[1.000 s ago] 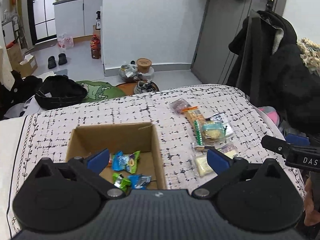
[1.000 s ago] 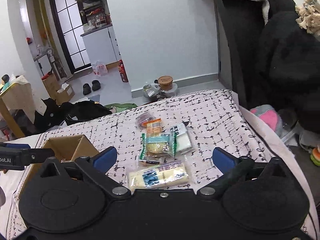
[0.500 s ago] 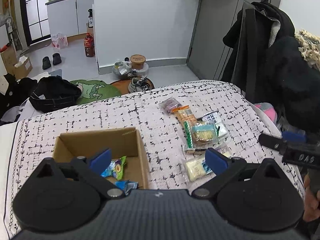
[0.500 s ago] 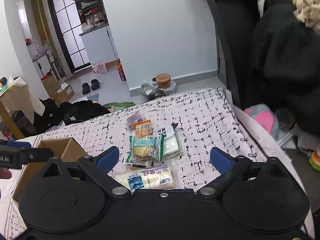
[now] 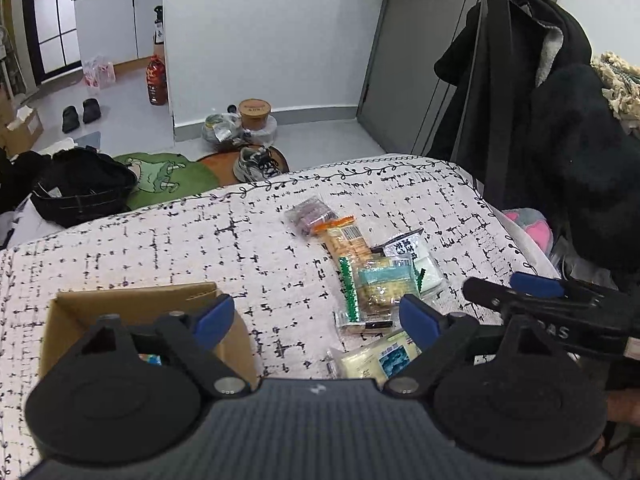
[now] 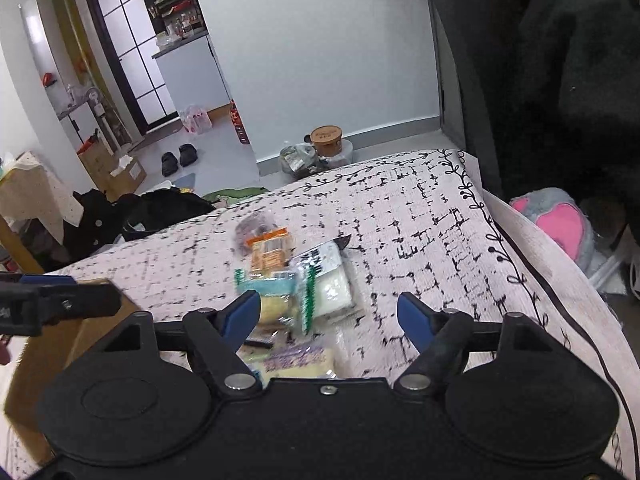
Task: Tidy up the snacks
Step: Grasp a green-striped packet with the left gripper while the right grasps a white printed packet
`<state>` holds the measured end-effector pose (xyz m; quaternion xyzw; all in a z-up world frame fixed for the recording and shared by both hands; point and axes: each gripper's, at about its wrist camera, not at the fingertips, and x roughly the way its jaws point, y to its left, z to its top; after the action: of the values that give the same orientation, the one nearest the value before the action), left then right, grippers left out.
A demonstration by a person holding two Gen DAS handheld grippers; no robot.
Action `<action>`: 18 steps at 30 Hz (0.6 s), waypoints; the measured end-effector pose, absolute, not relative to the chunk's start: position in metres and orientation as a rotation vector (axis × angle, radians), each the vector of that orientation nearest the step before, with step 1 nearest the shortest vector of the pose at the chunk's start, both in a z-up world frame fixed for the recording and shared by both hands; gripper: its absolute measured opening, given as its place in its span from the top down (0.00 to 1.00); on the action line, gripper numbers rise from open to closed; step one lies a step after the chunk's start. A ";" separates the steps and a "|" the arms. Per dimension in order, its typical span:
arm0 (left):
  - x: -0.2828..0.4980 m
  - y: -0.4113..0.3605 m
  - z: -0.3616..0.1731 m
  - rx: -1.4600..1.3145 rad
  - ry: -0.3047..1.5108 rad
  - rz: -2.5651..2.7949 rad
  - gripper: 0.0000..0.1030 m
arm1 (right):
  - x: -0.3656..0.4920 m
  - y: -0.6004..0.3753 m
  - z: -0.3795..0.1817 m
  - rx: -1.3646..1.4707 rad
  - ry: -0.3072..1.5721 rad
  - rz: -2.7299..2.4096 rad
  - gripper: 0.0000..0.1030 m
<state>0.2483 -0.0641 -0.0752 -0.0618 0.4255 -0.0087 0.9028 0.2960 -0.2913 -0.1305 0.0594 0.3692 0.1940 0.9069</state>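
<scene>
Looking through the left wrist cam first:
left claw (image 5: 316,316): spread wide, nothing pinched, hanging over the patterned cloth between the box and the snack pile
cardboard box (image 5: 132,308): open top, sits on the cloth at the near left, mostly tucked behind the claw's left finger; a bit of a blue wrapper (image 5: 151,359) peeks out inside
snack pile (image 5: 360,264): loose packets in a line on the right half of the cloth, overlapping each other
purple packet (image 5: 309,214): farthest one out
orange cracker pack (image 5: 344,240): just in front of the purple one, touching it
green-edged pack (image 5: 378,286): middle of the pile, lying partly over a white packet (image 5: 416,258)
pale yellow pack (image 5: 376,358): nearest one, partly hidden by the claw's right finger
right claw (image 5: 516,296): pokes in from the right edge, beside the pile
surface (image 5: 160,240): honestly can't tell if it's a desk or a bed under that cloth

Right wrist cam:
right claw (image 6: 328,318): also spread open, empty, hovering right above the near end of the pile
snack pile (image 6: 288,276): blurry here, green-edged pack and white packet sit between the blue pads (image 6: 240,314)
pale yellow pack (image 6: 296,362): right under the claw body
cardboard box (image 6: 48,356): off at the left, with the left claw (image 6: 60,300) in front of it
</scene>
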 end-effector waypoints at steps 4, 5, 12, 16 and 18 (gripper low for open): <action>0.257 -0.063 -0.080 -0.121 0.889 -0.016 0.13 | 0.316 -0.287 -0.144 0.128 0.796 0.385 0.38; 0.260 -0.062 -0.082 -0.122 0.890 -0.013 0.13 | 0.321 -0.285 -0.146 0.131 0.802 0.385 0.38; 0.286 -0.063 -0.096 -0.157 0.916 -0.013 0.24 | 0.344 -0.276 -0.155 0.137 0.814 0.395 0.38; 0.296 -0.068 -0.105 -0.154 0.937 -0.037 0.25 | 0.348 -0.277 -0.162 0.131 0.816 0.399 0.38; 0.301 -0.071 -0.110 -0.149 0.949 -0.045 0.25 | 0.349 -0.278 -0.167 0.120 0.820 0.397 0.38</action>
<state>0.3008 -0.0713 -0.1100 -0.0716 0.4563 -0.0218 0.8867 0.3488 -0.2782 -0.1666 0.0581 0.3959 0.1917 0.8962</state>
